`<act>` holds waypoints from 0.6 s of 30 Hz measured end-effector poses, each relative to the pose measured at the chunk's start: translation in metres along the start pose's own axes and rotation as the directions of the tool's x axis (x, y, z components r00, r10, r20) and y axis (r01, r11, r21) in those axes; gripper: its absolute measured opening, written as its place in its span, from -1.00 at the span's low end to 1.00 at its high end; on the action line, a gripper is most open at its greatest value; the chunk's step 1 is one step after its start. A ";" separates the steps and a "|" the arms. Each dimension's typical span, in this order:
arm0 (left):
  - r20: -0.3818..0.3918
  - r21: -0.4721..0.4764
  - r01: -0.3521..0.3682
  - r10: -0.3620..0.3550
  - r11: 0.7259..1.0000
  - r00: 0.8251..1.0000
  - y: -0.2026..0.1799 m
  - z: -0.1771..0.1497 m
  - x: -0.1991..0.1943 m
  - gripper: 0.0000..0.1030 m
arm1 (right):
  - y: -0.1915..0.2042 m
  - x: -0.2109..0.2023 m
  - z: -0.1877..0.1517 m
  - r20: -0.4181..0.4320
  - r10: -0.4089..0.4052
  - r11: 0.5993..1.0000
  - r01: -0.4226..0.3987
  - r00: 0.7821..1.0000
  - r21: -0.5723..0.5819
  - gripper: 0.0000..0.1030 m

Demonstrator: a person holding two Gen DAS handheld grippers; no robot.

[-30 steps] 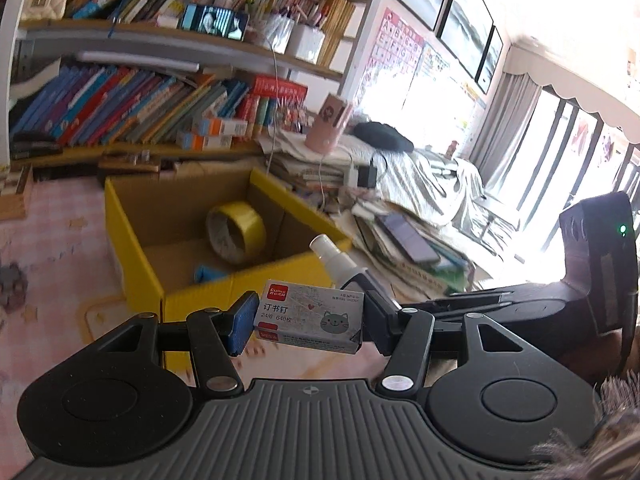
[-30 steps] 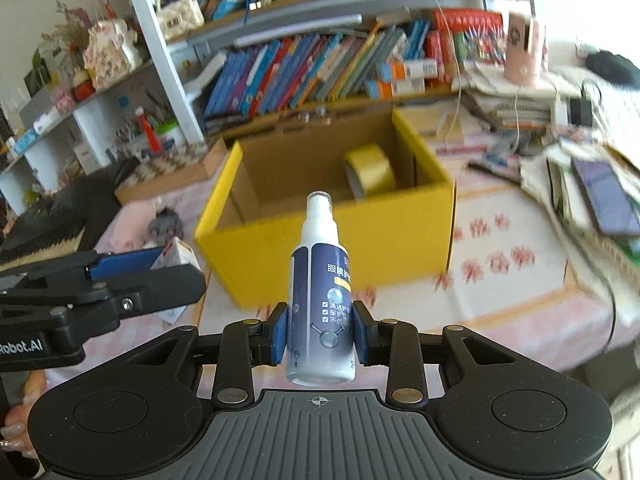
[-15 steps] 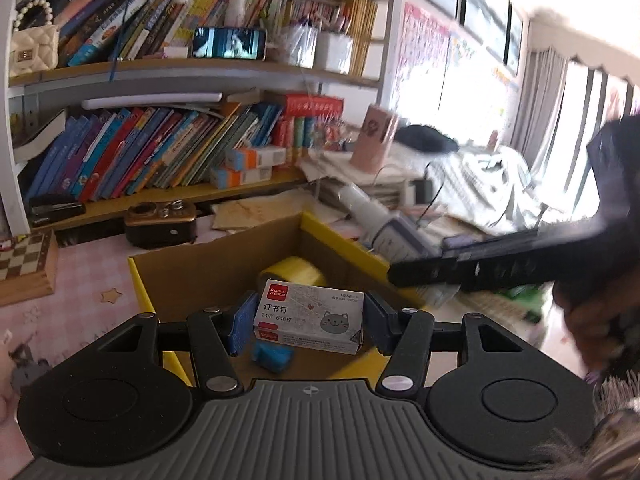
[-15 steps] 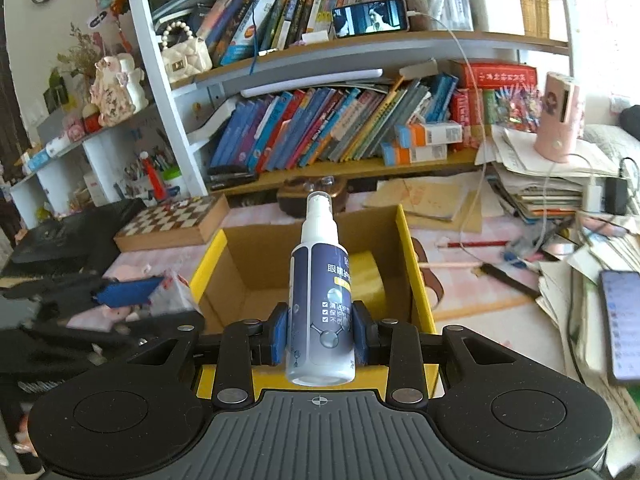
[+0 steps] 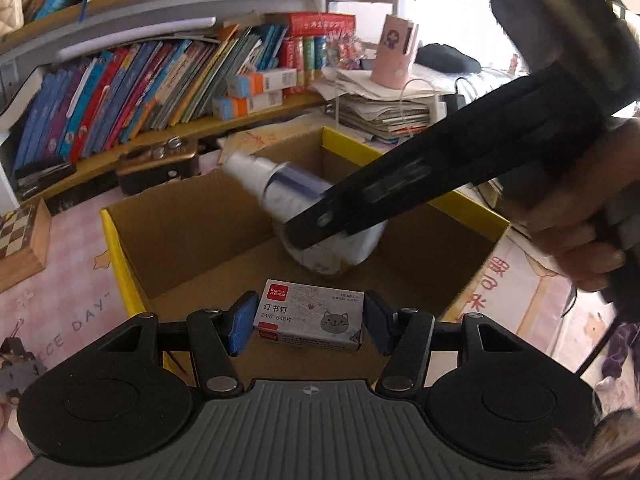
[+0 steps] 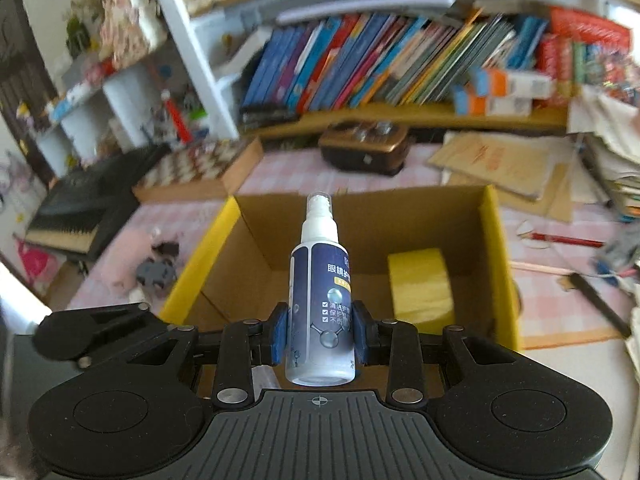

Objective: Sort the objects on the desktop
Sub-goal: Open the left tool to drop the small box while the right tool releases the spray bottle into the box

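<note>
Left wrist view, left to right. At far left a chessboard [image 5: 20, 236] sits on the pink tablecloth [image 5: 60, 300]. Centre: the open cardboard box [image 5: 120, 248] with yellow outer walls fills the middle of the frame. Your left gripper [image 5: 309, 322] is clamped on a small staple box [image 5: 310, 320], blue pads pressing on both short ends, held level at lower centre over the near part of the cardboard box. To its upper right, your right gripper [image 5: 332, 220] crosses the frame from the right, holding a spray bottle [image 5: 280, 184] tilted over the inside of the cardboard box. Your right hand [image 5: 568, 216] shows at the right edge.

Right wrist view, left to right. The chessboard [image 6: 200, 170] is at upper left. Centre: the right gripper [image 6: 320, 334] is closed on the spray bottle [image 6: 320, 300], nozzle pointing away from the camera, above the cardboard box [image 6: 494, 264]. A yellow tape roll [image 6: 420, 284] already lies inside, right of the bottle.

Step in hand, as judged: carrying both items to the cardboard box for drop-off. Both appear to be over its opening, neither released.

Next move calls for: lower each item closer to the floor of the cardboard box, keep the two grippers from knocking together, open the jaws one at a time, and set the bottle clear of the tape roll. Risk: the bottle may roll once it lands.
</note>
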State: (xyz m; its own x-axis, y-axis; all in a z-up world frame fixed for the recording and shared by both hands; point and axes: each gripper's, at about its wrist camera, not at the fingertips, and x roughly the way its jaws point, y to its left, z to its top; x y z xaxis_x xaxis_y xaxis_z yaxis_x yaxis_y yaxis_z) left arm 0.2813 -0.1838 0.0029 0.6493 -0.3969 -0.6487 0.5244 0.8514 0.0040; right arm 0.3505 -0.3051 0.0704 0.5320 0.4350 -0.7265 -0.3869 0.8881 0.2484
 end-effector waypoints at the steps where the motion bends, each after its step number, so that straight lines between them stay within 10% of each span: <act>1: -0.004 0.004 -0.005 0.005 1.000 1.000 -0.001 0.001 0.001 0.05 | 0.001 0.008 0.003 -0.022 0.010 1.000 -0.010 1.000 -0.002 -0.37; 18: -0.031 -0.042 -0.056 0.054 0.998 0.998 -0.001 0.000 0.011 0.17 | 0.003 0.093 0.026 -0.285 0.064 0.997 -0.075 0.956 -0.025 -0.37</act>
State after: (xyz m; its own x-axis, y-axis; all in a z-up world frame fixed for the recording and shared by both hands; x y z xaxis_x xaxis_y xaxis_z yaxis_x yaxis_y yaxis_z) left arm 0.2877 -0.1894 -0.0046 0.6592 -0.3392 -0.6711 0.4638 0.8859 0.0078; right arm 0.4183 -0.2580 0.0203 0.2694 0.4308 -0.8613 -0.4443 0.8491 0.2857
